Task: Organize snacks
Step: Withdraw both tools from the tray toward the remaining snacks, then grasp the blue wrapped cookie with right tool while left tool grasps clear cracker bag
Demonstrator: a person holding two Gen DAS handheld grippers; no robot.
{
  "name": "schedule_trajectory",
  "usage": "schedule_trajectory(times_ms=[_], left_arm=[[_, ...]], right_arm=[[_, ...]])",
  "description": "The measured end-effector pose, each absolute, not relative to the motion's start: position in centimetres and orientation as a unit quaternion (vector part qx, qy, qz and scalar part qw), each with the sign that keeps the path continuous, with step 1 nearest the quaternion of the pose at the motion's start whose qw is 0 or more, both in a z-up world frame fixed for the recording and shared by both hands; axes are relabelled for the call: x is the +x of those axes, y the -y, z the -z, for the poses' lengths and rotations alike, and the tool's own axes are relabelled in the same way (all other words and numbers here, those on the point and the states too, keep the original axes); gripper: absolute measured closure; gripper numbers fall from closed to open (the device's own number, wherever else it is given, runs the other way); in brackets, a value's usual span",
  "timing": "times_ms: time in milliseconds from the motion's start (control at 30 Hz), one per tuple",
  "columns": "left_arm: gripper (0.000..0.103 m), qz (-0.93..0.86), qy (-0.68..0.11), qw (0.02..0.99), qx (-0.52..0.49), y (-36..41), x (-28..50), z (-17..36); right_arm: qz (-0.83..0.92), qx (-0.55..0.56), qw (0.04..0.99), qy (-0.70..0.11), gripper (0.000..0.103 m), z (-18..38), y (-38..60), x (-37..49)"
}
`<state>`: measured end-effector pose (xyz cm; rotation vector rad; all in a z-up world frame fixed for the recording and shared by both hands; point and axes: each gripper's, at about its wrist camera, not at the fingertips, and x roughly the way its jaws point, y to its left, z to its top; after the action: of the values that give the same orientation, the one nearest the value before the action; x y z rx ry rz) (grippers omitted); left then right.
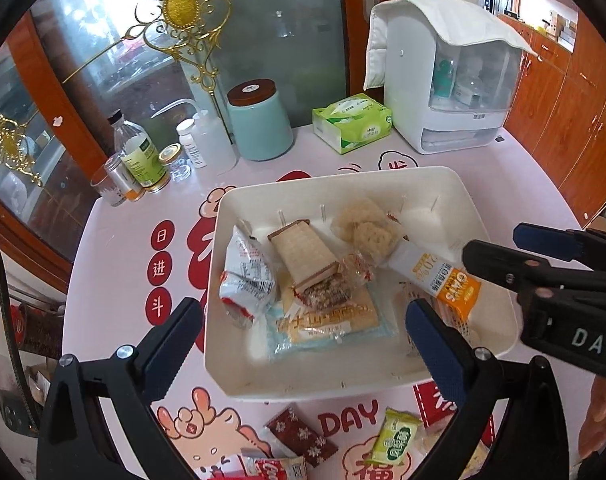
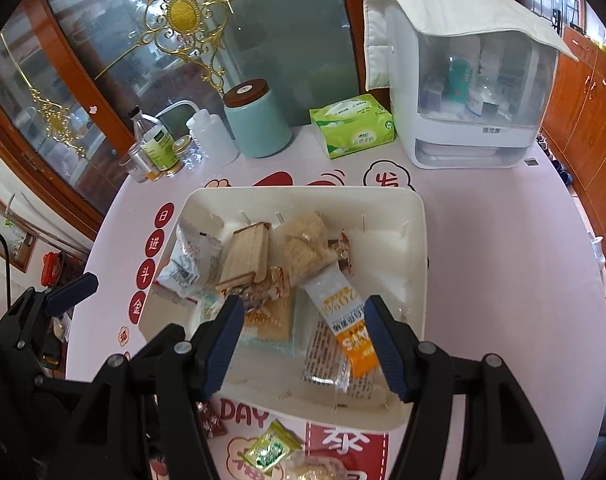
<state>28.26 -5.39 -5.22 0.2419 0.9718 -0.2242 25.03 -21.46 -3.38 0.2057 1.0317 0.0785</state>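
My L gripper (image 1: 303, 328): jaws apart, empty | my R gripper (image 2: 303, 340): jaws apart, over orange-white bar (image 2: 343, 320) | bar lies in tray (image 2: 417, 240)

We identify a home dining area: round table (image 1: 115, 264) with festive printed cover, glass-fronted wooden cabinet (image 1: 103, 52) (gilt ornament), tissue pack (image 1: 353, 122), lidded canister (image 1: 259, 120), bottles (image 1: 137, 156).

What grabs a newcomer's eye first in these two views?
The white bin mid-table, heaped with wrapped snacks, with an orange-and-white sachet lying near its right side. Both grippers hover over it, left gripper and right gripper, jaws open and empty. Loose snacks, such as a green packet, wait on the table in front.
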Motion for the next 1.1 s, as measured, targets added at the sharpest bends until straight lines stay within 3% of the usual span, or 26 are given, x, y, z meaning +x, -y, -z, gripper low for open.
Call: schedule_trajectory(times_ms=[667,1100], left_arm=[[0.002,0.145,-0.460,0.871,0.095,4.7,16.5,5.2],[0.002,0.161,-0.492,0.849,0.104,8.1,9.5,12.4]], right_arm=[[-0.039,0.087,0.879,-0.468,0.040,2.6,24.9,10.8],[-0.006,0.080,0.837,-0.541,0.040,11.9,25.8,1.8]])
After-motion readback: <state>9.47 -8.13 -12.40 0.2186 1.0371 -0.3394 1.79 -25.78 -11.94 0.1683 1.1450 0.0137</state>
